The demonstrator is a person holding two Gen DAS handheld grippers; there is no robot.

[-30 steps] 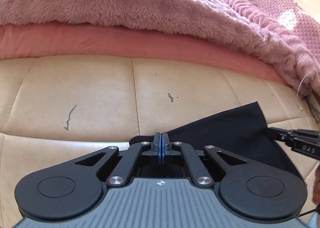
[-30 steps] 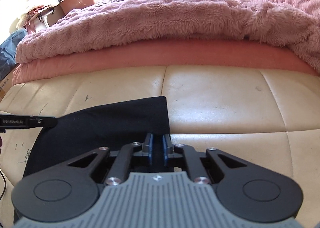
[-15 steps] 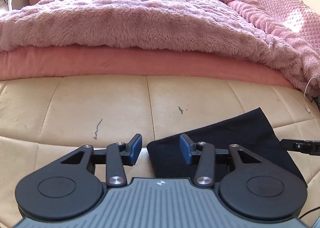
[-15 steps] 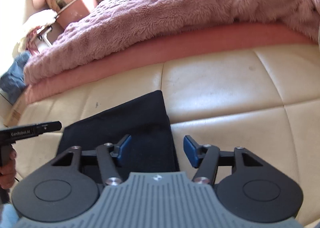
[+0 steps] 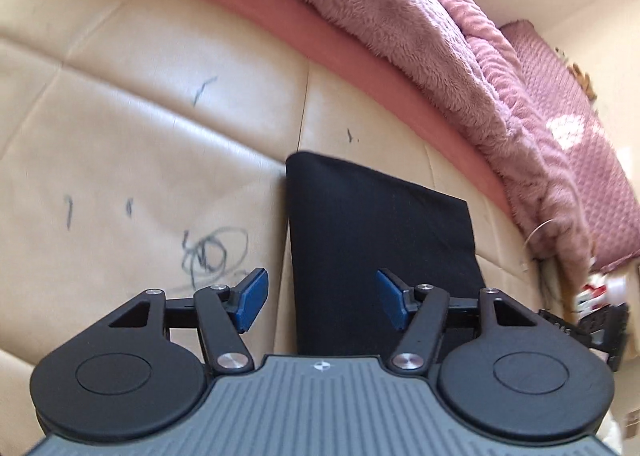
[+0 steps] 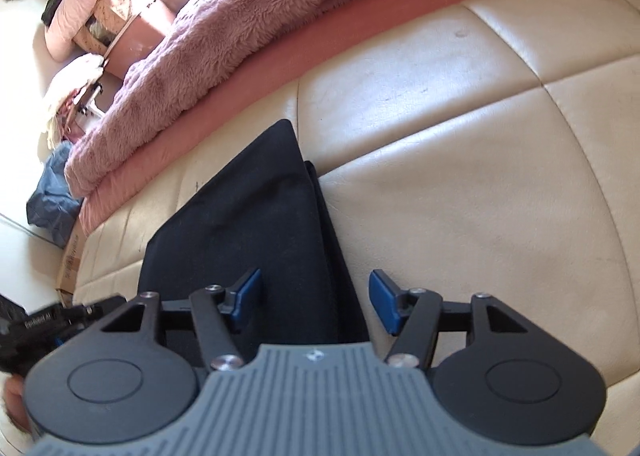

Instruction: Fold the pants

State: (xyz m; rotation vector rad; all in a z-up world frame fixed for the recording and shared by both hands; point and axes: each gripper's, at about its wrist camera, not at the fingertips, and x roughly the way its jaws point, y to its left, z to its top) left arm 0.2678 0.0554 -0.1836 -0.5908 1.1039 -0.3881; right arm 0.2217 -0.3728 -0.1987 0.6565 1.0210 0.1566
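- Leftmost, the left gripper [image 5: 320,302] hangs over the cream leather bench [image 5: 140,144]; its jaws have just been opening and stand wide, with nothing clamped; the left edge of the black pants [image 5: 380,224] lies below the gap, untouched by either blue pad.
- Centrally, the pants lie flat on the bench as a compact dark rectangle, near the pink mattress edge [image 5: 360,68] and the fluffy pink blanket [image 5: 460,36] but apart from both; the fold looks largely done, judging by the stacked layers along the right edge in the right wrist view.
- Rightward, the right gripper [image 6: 316,302] hovers above that layered edge; its jaws have likewise just been opening and hold nothing, the cloth passing beneath them.
- Handling, by my judgement: the cloth is soft, light and limp, with no stiffness; layers may slide or splay if lifted by one corner; best taken at two corners of the same short edge, pinching all layers together.
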